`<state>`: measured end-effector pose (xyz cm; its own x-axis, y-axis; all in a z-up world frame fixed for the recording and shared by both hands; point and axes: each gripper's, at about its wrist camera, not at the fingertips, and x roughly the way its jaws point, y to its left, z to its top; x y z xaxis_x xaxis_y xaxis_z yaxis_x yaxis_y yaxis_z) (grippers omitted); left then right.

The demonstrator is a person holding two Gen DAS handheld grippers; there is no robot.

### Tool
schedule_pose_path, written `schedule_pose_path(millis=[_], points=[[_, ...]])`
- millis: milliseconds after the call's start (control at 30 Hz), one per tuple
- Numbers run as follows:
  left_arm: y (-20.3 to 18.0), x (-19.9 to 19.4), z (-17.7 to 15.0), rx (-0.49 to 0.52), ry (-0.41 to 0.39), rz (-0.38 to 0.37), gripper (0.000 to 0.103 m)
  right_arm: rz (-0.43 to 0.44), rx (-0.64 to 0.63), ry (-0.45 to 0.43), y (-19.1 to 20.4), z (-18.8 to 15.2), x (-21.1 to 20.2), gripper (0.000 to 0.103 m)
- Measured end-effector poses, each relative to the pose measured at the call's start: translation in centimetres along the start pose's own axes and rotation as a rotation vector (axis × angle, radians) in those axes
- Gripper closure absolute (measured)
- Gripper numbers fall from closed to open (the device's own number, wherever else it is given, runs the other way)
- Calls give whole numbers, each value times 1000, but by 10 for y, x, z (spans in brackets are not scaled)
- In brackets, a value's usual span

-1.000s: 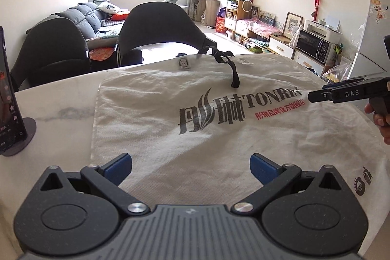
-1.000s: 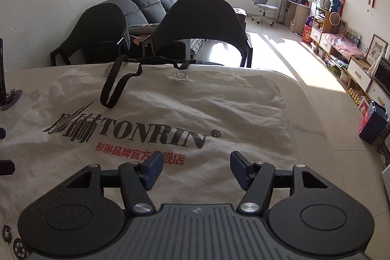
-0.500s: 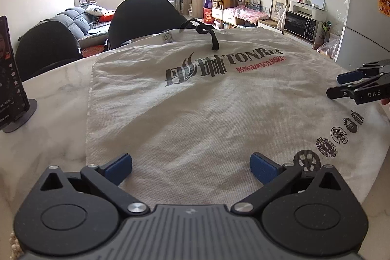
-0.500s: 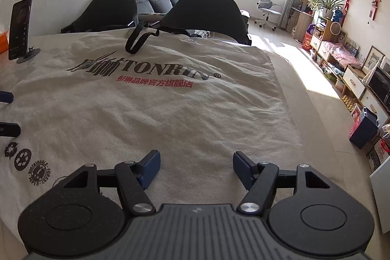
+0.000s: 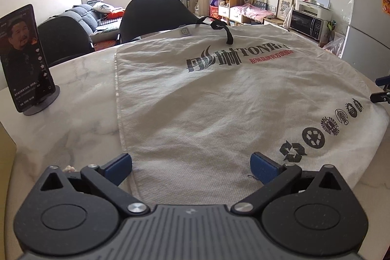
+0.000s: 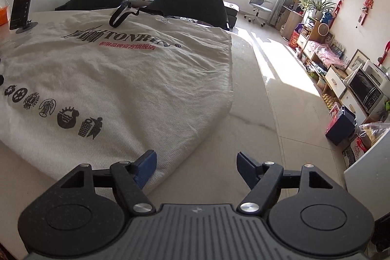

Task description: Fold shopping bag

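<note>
Bag (image 5: 219, 99) printed "TONRIN" lies flat on the table (image 5: 80, 109); phone (image 5: 24, 60) stands near its left edge. Left gripper (image 5: 191, 166) and right gripper (image 6: 196, 166) gape wide, empty.

A white woven shopping bag (image 5: 219, 99) lay flat on the pale marble table (image 5: 80, 101), its black strap handles (image 5: 223, 29) at the far edge. A black phone on a round stand (image 5: 26, 60) stood left of it, two black chairs (image 5: 153, 14) behind the table.

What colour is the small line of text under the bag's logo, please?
Red, on the off-white shopping bag; clearest in the right wrist view.
</note>
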<state>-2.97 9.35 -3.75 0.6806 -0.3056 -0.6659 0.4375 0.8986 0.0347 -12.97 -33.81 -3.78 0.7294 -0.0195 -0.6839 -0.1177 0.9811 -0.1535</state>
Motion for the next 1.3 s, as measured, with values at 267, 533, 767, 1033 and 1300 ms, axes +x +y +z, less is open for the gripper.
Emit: schedule_pose_path(millis=[267, 533, 767, 1033, 1300], points=[[-15, -25, -3, 54, -7, -30, 0, 102, 27, 6, -5, -21, -23, 29], [-78, -21, 13, 147, -67, -181, 1, 151, 25, -3, 14, -34, -33, 29], [-148, -11, 24, 271, -97, -318, 0, 109, 24, -72, 28, -31, -31, 32], [-221, 4, 28, 426, -135, -403, 1, 87, 71, -125, 22, -25, -36, 33], [-236, 26, 36, 375, -160, -400, 29, 44, 128, -193, 20, -17, -41, 33]])
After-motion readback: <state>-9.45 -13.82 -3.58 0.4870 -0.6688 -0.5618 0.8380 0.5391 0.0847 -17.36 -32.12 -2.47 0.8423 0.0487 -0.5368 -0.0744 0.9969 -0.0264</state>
